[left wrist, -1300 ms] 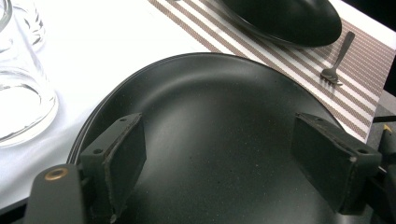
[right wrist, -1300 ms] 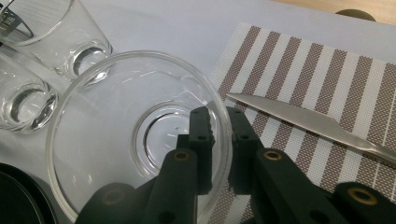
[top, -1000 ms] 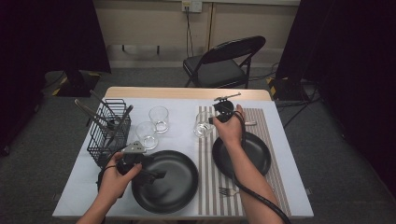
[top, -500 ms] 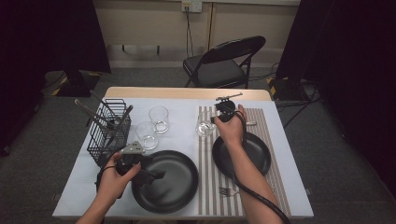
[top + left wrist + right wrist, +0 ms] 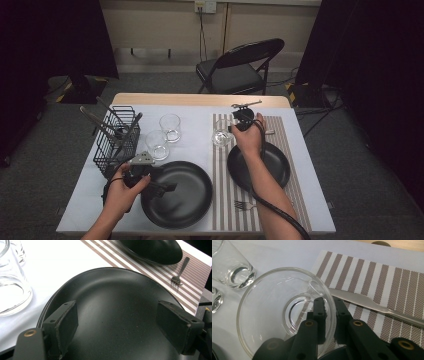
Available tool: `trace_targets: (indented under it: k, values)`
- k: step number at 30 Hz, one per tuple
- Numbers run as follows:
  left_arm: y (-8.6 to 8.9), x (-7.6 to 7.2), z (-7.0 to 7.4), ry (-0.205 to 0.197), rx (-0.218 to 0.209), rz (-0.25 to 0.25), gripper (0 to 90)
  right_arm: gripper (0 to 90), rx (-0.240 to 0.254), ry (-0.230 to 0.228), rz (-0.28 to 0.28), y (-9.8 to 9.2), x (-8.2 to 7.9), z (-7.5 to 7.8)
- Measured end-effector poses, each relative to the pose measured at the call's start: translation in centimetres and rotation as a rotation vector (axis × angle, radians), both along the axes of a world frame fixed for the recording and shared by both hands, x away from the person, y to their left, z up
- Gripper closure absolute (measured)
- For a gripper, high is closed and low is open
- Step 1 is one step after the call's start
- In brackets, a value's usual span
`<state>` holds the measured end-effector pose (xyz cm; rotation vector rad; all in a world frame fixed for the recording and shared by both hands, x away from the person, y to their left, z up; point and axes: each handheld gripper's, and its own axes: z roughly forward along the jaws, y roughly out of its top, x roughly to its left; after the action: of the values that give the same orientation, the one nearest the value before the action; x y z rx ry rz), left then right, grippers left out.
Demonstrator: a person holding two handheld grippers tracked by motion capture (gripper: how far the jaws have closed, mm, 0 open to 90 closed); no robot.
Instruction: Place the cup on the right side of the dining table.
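Note:
My left gripper (image 5: 162, 186) hangs low over the left part of a large black plate (image 5: 190, 200) at the table's front. In the left gripper view its jaws (image 5: 125, 325) stand wide apart over the plate (image 5: 117, 297) with nothing between them. My right gripper (image 5: 231, 129) is at a clear drinking glass (image 5: 220, 135) on the left edge of the striped placemat (image 5: 290, 145). In the right gripper view the gripper (image 5: 329, 302) is shut on the glass (image 5: 269, 297), one jaw inside the rim and one outside.
A smaller black plate (image 5: 275, 167) and a fork (image 5: 245, 204) lie on the placemat, a knife (image 5: 372, 305) just past the held glass. Two more glasses (image 5: 170, 126) (image 5: 157, 144) stand mid-table. A wire basket (image 5: 117, 142) with utensils stands at left. A chair (image 5: 240, 70) stands behind the table.

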<state>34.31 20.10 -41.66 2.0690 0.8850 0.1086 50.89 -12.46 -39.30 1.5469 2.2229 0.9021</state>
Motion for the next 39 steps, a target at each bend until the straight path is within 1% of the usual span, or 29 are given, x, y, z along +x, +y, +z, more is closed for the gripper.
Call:
trace_targets:
  k: [7, 16, 18, 23, 26, 29, 34, 39]
  values:
    - [0.0, 0.0, 0.0, 0.002, -0.009, 0.004, 18.3, 83.1, -0.008, 0.005, -0.007, -0.2, 0.0, -0.3]
    - [0.0, 0.0, 0.0, -0.001, -0.002, 0.005, 18.3, 83.1, -0.022, 0.006, -0.012, -0.3, 0.1, -0.6]
    - [0.0, 0.0, 0.0, -0.001, -0.007, 0.005, 18.3, 83.1, -0.017, 0.007, -0.017, -0.4, 0.1, -0.6]
    - [0.0, 0.0, 0.0, 0.000, -0.004, 0.002, 18.3, 83.1, -0.014, 0.008, -0.024, -0.7, 0.2, -0.8]
    - [0.0, 0.0, 0.0, 0.002, -0.010, 0.007, 18.3, 83.2, -0.018, 0.012, -0.028, -0.8, 0.2, -1.0]
    - [0.0, 0.0, 0.0, 0.001, -0.004, 0.004, 18.3, 83.2, -0.022, 0.009, -0.031, -0.9, 0.2, -1.0]
    - [0.0, 0.0, 0.0, 0.001, -0.005, 0.004, 18.3, 83.2, -0.024, 0.011, -0.031, -0.8, 0.2, -1.2]
    - [0.1, 0.0, 0.0, 0.000, -0.005, 0.004, 18.3, 83.2, -0.036, 0.012, -0.027, -0.6, 0.2, -1.2]
